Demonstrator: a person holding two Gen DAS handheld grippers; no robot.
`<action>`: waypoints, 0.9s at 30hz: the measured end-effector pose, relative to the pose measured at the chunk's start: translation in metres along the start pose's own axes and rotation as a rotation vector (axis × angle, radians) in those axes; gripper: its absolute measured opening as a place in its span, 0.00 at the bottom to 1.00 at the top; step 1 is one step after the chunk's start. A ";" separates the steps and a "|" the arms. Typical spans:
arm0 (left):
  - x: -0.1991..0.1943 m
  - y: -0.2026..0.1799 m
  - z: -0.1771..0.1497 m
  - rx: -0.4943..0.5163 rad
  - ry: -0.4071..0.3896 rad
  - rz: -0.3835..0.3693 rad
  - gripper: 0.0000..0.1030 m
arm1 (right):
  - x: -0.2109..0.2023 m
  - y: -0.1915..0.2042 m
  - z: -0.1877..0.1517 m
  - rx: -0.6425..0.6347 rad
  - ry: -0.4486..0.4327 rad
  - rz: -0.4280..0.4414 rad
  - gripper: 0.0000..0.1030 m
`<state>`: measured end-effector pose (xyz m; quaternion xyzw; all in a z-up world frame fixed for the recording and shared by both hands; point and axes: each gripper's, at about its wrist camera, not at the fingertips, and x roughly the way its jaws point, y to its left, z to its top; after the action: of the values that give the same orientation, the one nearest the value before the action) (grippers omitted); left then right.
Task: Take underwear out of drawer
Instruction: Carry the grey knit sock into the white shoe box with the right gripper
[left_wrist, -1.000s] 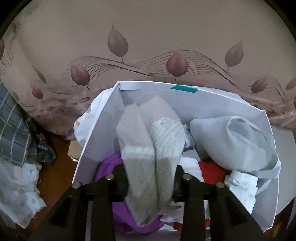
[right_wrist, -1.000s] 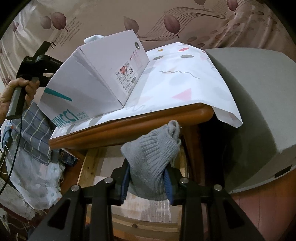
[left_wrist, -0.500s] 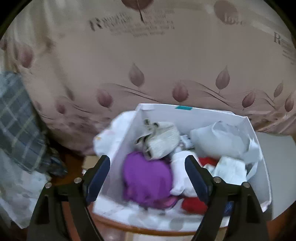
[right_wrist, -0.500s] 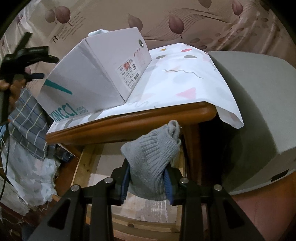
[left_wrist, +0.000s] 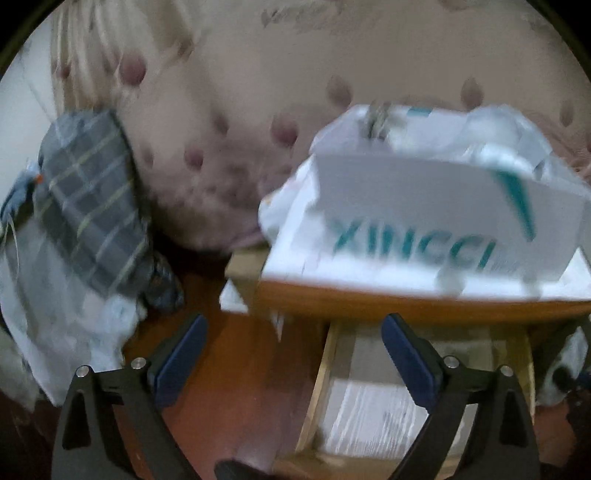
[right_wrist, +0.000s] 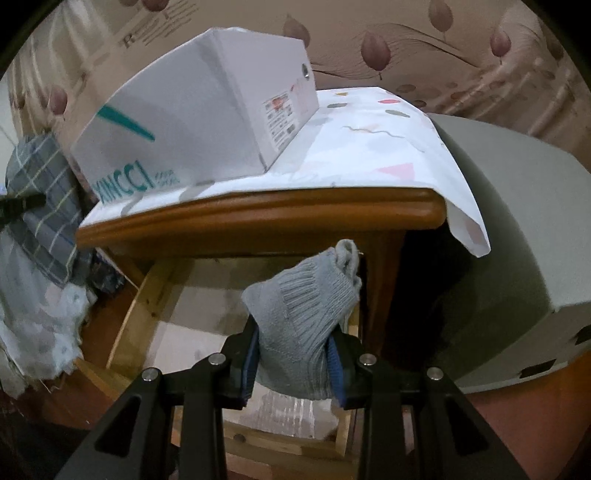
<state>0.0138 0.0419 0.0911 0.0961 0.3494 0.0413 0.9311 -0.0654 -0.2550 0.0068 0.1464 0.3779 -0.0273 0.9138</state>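
My right gripper (right_wrist: 293, 363) is shut on a grey knitted sock (right_wrist: 303, 314) and holds it above the open wooden drawer (right_wrist: 136, 306) under the table top. My left gripper (left_wrist: 291, 354) is open and empty, low in front of the table, over the drawer's left wall (left_wrist: 317, 387). The white shoebox (left_wrist: 443, 210) stands on the table with clothes showing over its rim; it also shows in the right wrist view (right_wrist: 192, 122). The left wrist view is blurred by motion.
A wooden table edge (right_wrist: 258, 218) carries a white patterned cloth (right_wrist: 388, 147). A grey plaid garment (left_wrist: 88, 199) and pale laundry (left_wrist: 48, 314) lie at the left. A grey rounded object (right_wrist: 517, 240) stands at the right. A leaf-patterned curtain (left_wrist: 258, 92) hangs behind.
My left gripper let go of a grey-white sock in the shoebox, opened, and dropped down in front of the table to drawer level. My right gripper stayed still, holding the grey sock.
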 end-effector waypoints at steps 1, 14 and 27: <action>0.007 0.003 -0.007 -0.014 0.019 0.007 0.92 | 0.000 0.002 -0.001 -0.004 0.006 -0.002 0.31; 0.052 0.041 -0.041 -0.128 0.021 0.069 0.92 | -0.028 0.022 0.015 -0.013 0.020 -0.051 0.31; 0.058 0.064 -0.038 -0.202 0.060 0.025 0.92 | -0.087 0.068 0.074 -0.103 -0.079 -0.042 0.31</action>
<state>0.0316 0.1181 0.0394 0.0046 0.3699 0.0907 0.9246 -0.0658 -0.2166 0.1346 0.0900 0.3454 -0.0326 0.9336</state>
